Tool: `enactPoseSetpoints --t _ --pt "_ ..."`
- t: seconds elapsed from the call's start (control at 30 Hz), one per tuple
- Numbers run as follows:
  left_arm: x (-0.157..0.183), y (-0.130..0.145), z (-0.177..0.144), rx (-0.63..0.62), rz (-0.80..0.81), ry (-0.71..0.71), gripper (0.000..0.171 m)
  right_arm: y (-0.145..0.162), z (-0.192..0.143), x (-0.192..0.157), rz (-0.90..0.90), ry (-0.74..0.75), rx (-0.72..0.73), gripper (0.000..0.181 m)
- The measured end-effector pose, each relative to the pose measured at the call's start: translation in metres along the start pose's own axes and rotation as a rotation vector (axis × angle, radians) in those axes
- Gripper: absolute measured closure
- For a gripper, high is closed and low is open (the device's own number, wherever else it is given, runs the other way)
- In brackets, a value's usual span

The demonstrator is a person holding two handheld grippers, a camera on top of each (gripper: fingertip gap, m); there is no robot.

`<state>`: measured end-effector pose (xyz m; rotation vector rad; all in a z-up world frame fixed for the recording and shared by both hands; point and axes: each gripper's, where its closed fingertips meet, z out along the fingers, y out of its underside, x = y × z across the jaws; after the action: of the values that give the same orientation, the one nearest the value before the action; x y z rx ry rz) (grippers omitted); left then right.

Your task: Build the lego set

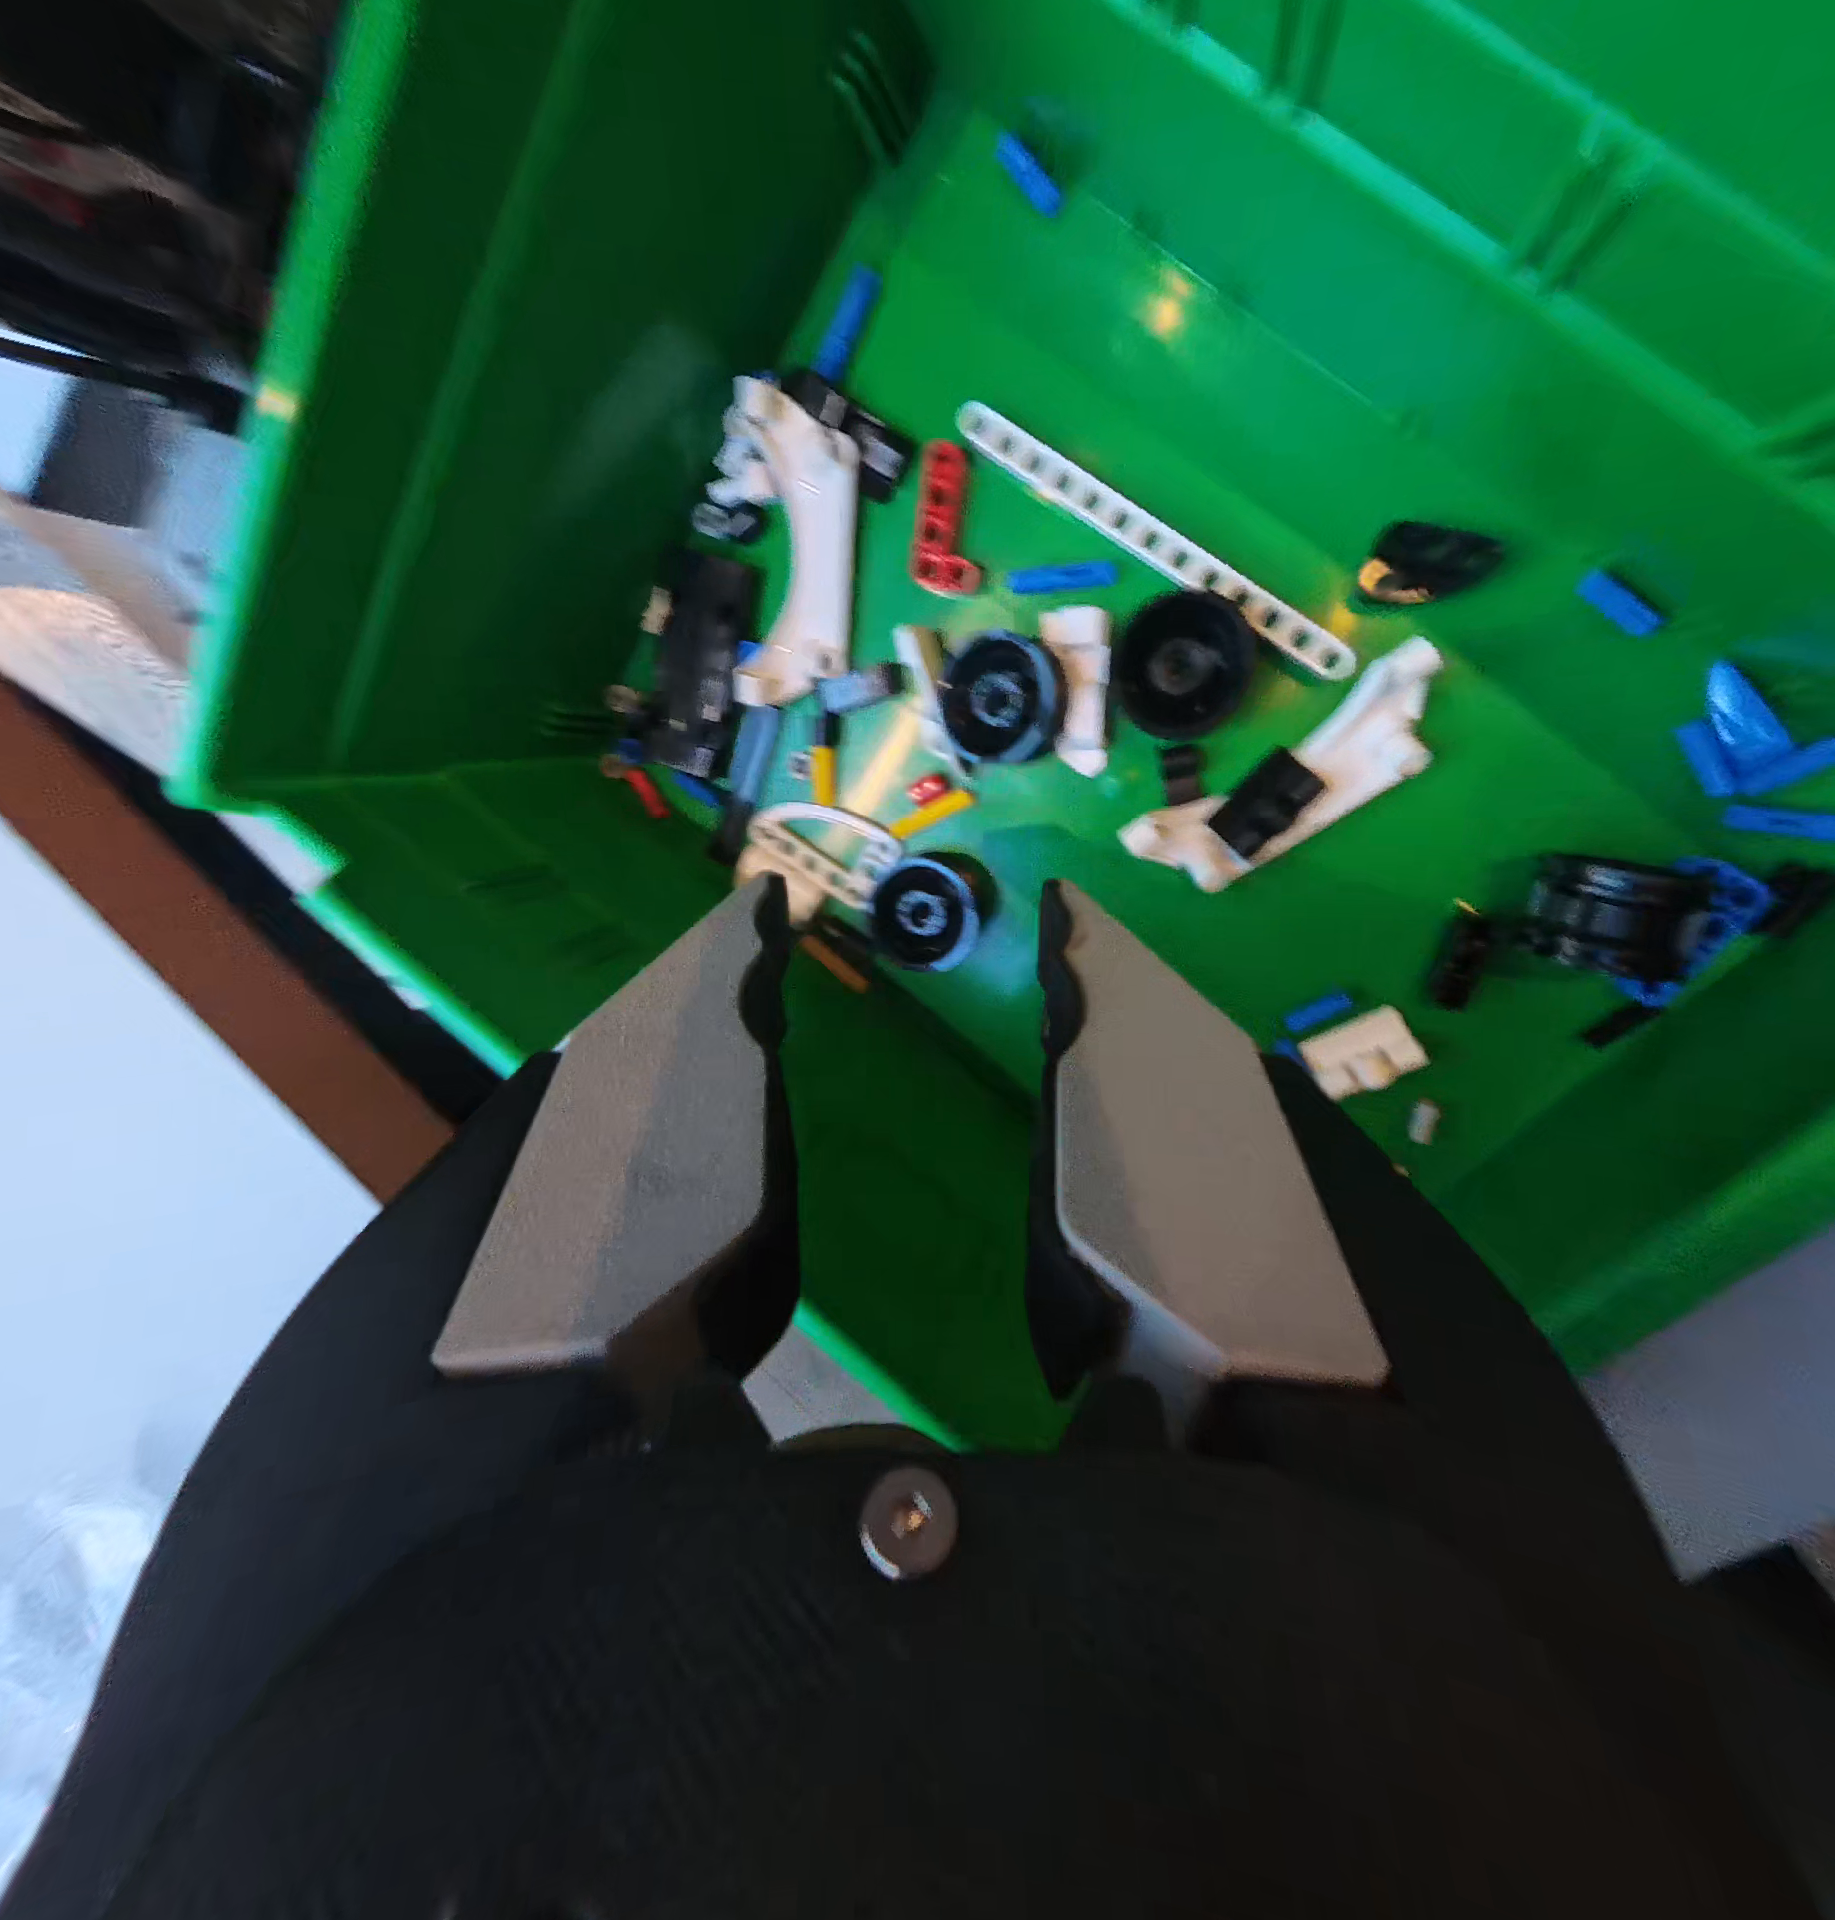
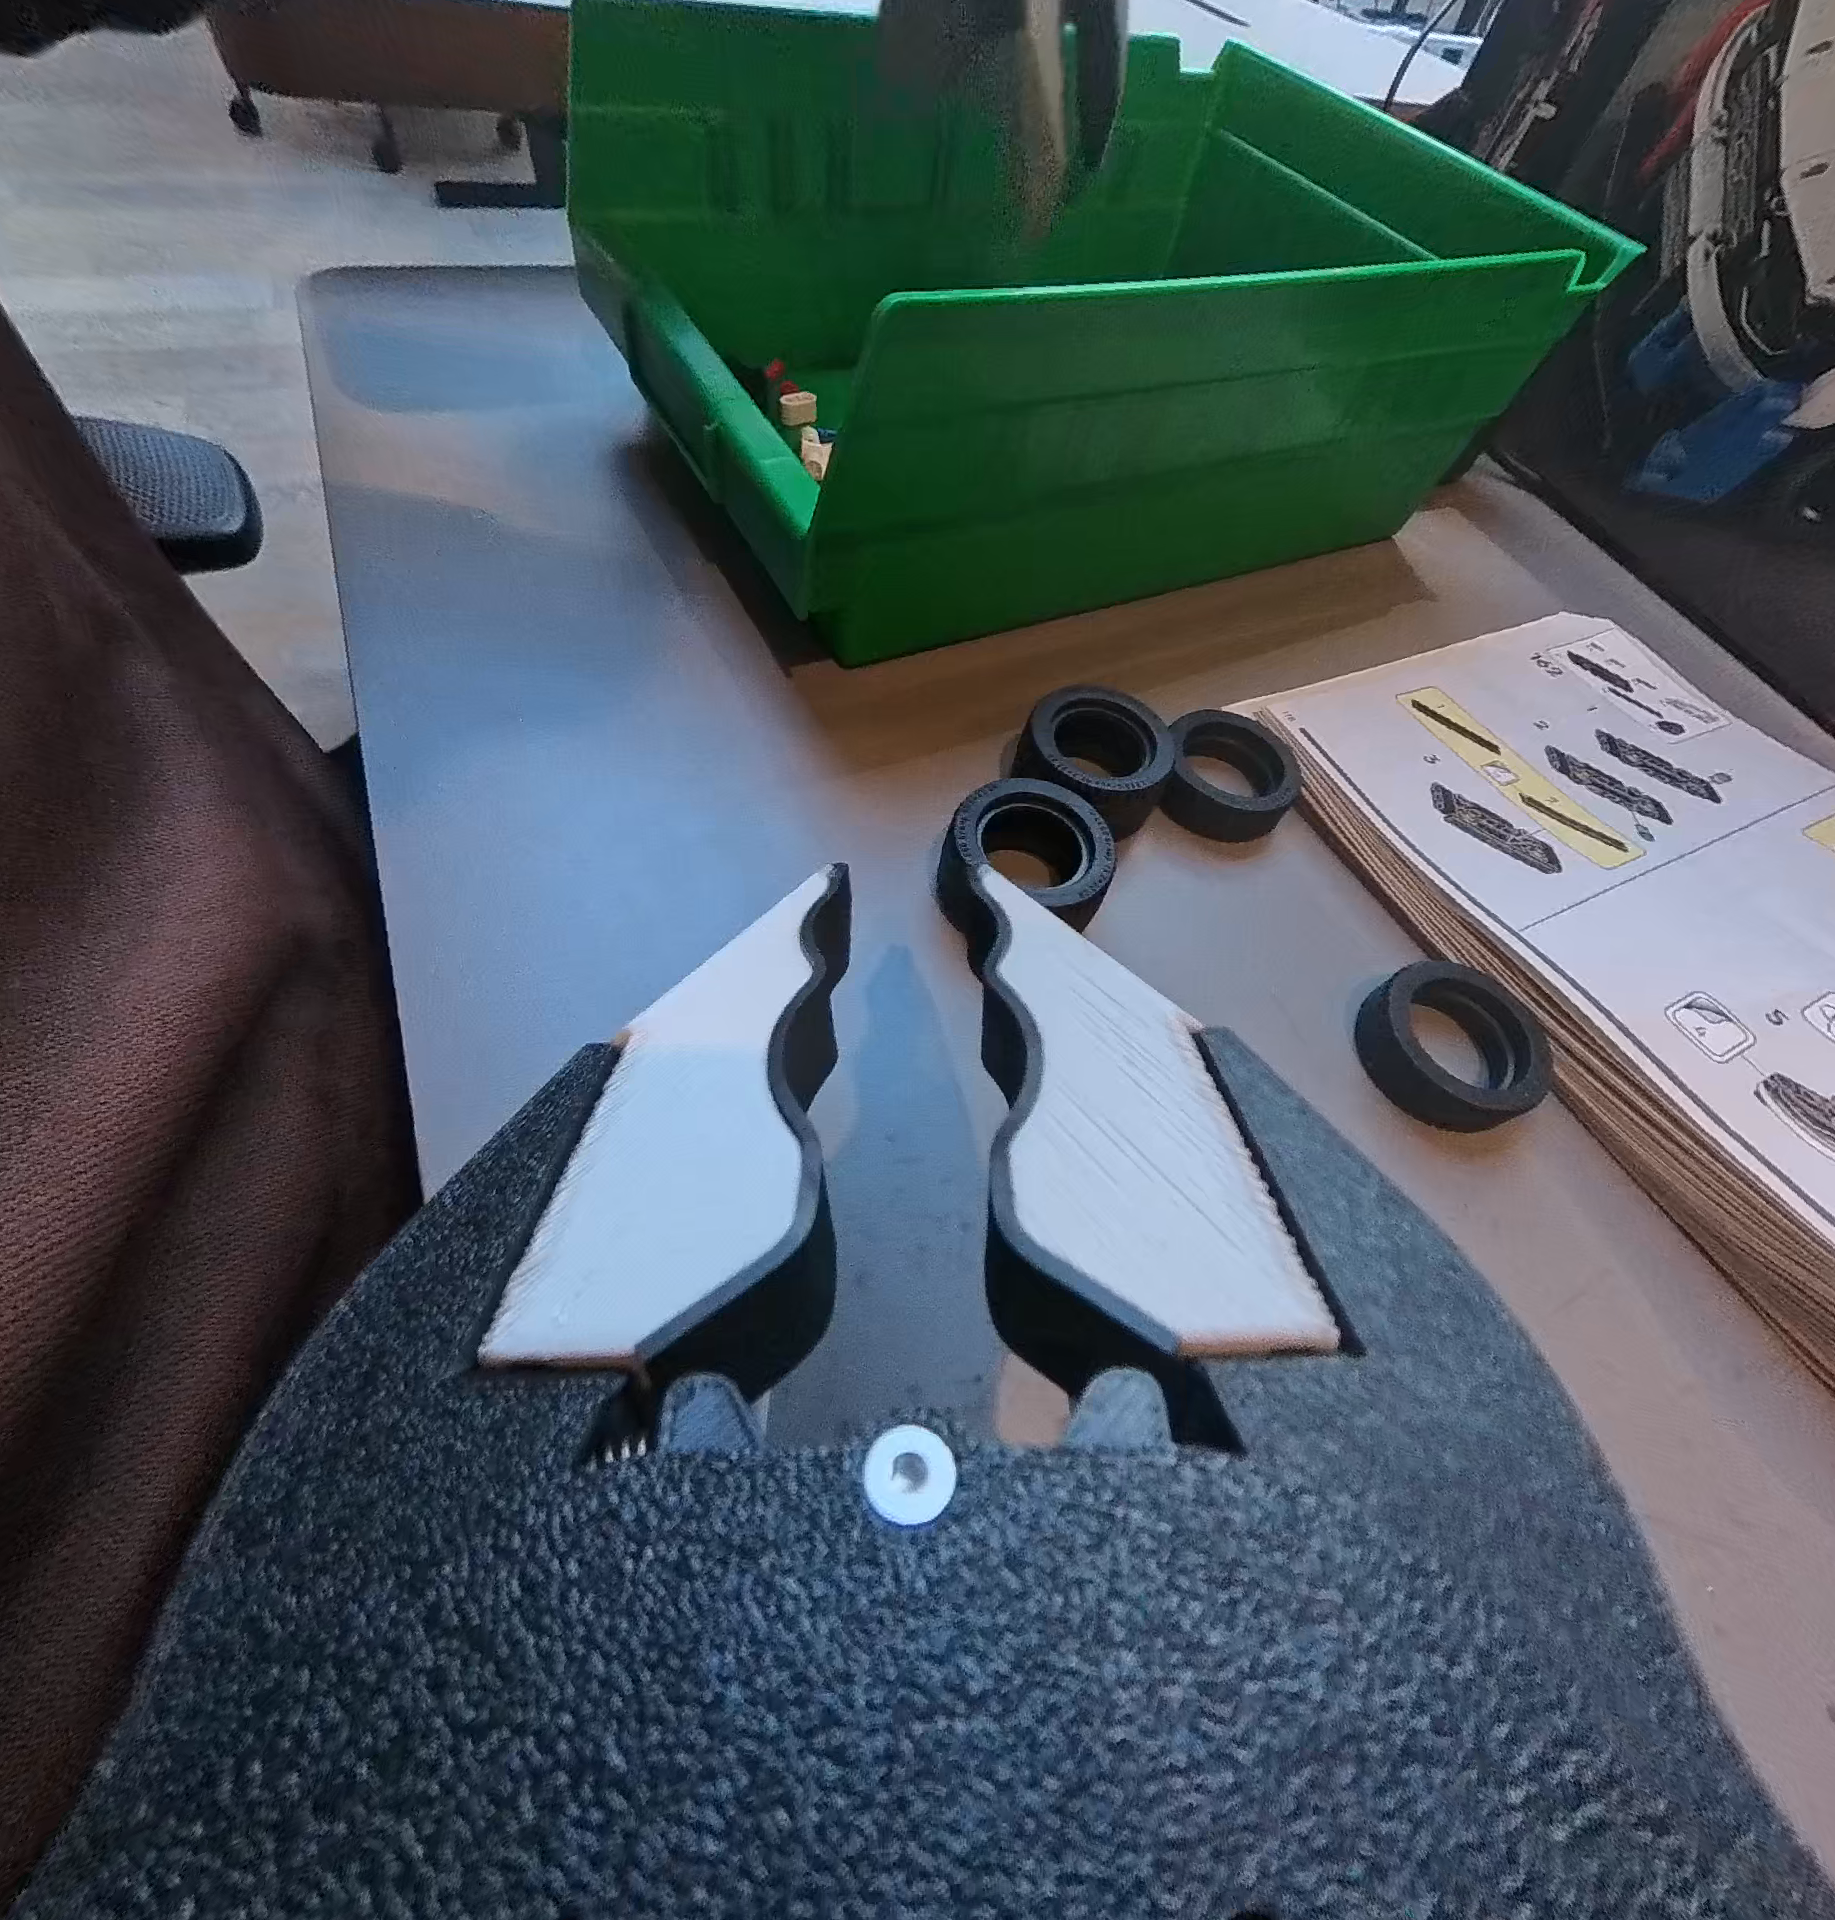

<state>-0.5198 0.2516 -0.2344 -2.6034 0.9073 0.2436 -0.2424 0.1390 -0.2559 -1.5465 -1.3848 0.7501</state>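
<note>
In the left wrist view a green bin [image 1: 497, 436] holds loose lego pieces: a long white beam [image 1: 1152, 540], black wheel hubs [image 1: 996, 696] [image 1: 1185, 665], a red beam [image 1: 942, 525], white panels [image 1: 809, 561], blue pieces [image 1: 1744, 727]. My left gripper [image 1: 908, 904] is open and empty above the bin, its tips just over a small wheel hub [image 1: 925, 914]. In the right wrist view my right gripper [image 2: 913, 883] is open and empty low over the table [image 2: 580, 831]. Several black rubber tyres [image 2: 1032, 852] [image 2: 1095, 753] [image 2: 1235, 774] [image 2: 1453, 1044] lie just past its right fingertip.
An open instruction booklet [image 2: 1619, 935] lies on the table at right. The green bin [image 2: 1100, 436] stands at the back, with the left gripper [image 2: 1006, 94] blurred above it. A brown sleeve [image 2: 144, 987] fills the left edge. A built lego model [image 2: 1744, 260] stands at far right. The gap from one gripper's tips to the other's is roughly 30 cm.
</note>
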Motion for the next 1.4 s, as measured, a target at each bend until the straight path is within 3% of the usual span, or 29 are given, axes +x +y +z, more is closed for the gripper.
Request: enactPoseSetpoints --t 0.13,0.37,0.6,0.7,0.77,0.83,0.93,1.0,1.13,1.27,1.4 --pt "-0.044 -0.016 -0.005 0.053 -0.088 -0.06 0.135 0.001 0.0 0.003 0.015 0.007 -0.004 0.16" --pt "-0.065 -0.033 0.022 0.03 -0.084 -0.061 0.16 0.003 0.001 0.005 0.016 0.022 -0.017 0.16" --pt "-0.076 -0.035 0.078 -0.139 0.011 -0.12 0.171 0.002 0.001 0.005 0.017 0.025 -0.014 0.16" --pt "-0.07 -0.008 0.09 -0.358 0.138 -0.116 0.171 0.001 0.0 0.006 0.02 0.023 -0.004 0.16" --pt "-0.052 -0.007 0.085 -0.396 0.249 -0.036 0.171 0.0 0.0 0.005 0.023 0.02 0.002 0.16" --pt "-0.032 -0.009 0.075 -0.39 0.255 0.111 0.171 -0.001 -0.001 0.005 0.028 0.015 0.008 0.16" --pt "-0.071 -0.03 0.067 -0.294 0.135 -0.009 0.171 -0.003 -0.003 0.005 0.036 0.01 0.026 0.16" --pt "-0.078 -0.038 0.069 -0.249 0.064 0.003 0.171 -0.004 -0.004 0.006 0.046 0.005 0.037 0.16" --pt "-0.072 -0.018 0.087 -0.353 0.094 -0.057 0.164 -0.006 -0.007 0.006 0.056 -0.003 0.054 0.16" --pt "-0.078 -0.003 0.093 -0.423 -0.106 -0.22 0.15 -0.006 -0.01 0.006 0.065 -0.002 0.058 0.161" --pt "-0.062 -0.011 0.089 -0.275 -0.458 -0.116 0.125 -0.006 -0.014 0.005 0.095 -0.008 0.072 0.163"
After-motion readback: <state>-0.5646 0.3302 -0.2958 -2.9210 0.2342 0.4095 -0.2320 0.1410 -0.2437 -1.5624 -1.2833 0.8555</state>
